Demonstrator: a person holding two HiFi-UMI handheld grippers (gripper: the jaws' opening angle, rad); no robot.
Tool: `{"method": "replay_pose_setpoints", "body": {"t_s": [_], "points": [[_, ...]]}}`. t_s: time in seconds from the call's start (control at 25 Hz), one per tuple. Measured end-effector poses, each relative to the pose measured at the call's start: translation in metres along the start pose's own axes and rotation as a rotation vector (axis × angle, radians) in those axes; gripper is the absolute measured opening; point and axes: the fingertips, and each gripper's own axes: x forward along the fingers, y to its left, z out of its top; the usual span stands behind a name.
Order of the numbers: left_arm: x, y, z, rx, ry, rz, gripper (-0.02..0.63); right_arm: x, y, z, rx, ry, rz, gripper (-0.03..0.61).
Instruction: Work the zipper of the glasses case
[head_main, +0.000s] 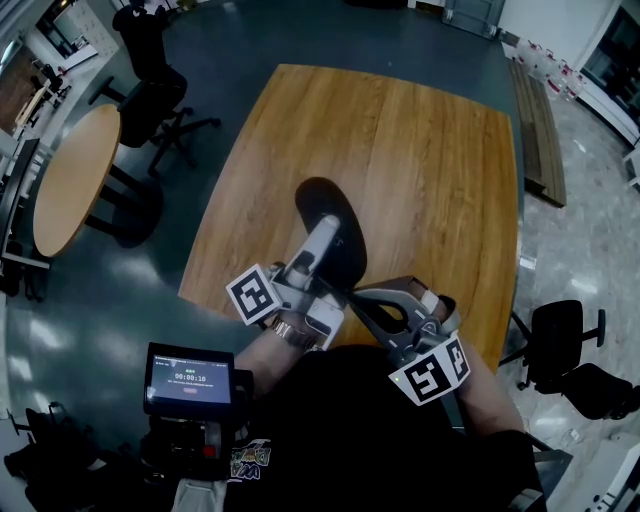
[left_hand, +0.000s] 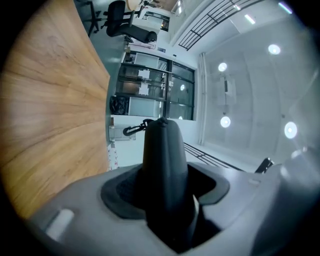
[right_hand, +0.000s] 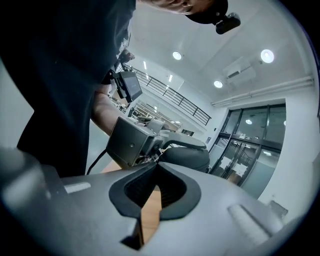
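Note:
A black glasses case is held over the near part of a wooden table. My left gripper is shut on it. In the left gripper view the case stands up between the jaws, with a small black clip hanging off its far end. My right gripper comes in from the right with its jaws shut. In the right gripper view its tips meet right by the case's edge, next to the left gripper's body. No zipper pull shows between them.
A handheld device with a lit screen sits at the person's lap. A round table and office chairs stand to the left, another chair to the right. A wooden bench lies beyond the table's right edge.

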Motion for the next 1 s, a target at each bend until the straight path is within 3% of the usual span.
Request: {"method": "replay_pose_setpoints", "body": {"t_s": [0.12, 0.28, 0.44, 0.48, 0.76, 1.0], "points": [[0.000, 0.004, -0.004, 0.034, 0.019, 0.012, 0.258, -0.001, 0.000, -0.005, 0.053, 0.000, 0.005, 0.006], [-0.003, -0.002, -0.006, 0.044, 0.073, -0.048, 0.261, -0.016, -0.012, -0.012, 0.186, -0.045, -0.016, 0.006], [-0.011, -0.011, -0.015, 0.011, 0.209, -0.151, 0.262, -0.042, -0.036, -0.016, 0.537, -0.172, -0.073, 0.006], [-0.013, -0.015, -0.021, 0.008, 0.255, -0.183, 0.262, -0.048, -0.039, -0.012, 0.573, -0.207, -0.057, 0.006], [-0.022, -0.054, -0.052, -0.009, 0.451, -0.422, 0.348, -0.072, -0.044, 0.021, 0.682, -0.359, 0.144, 0.006], [-0.022, -0.076, -0.061, -0.087, 0.474, -0.545, 0.417, -0.082, -0.038, 0.049, 0.701, -0.424, 0.282, 0.006]]}}
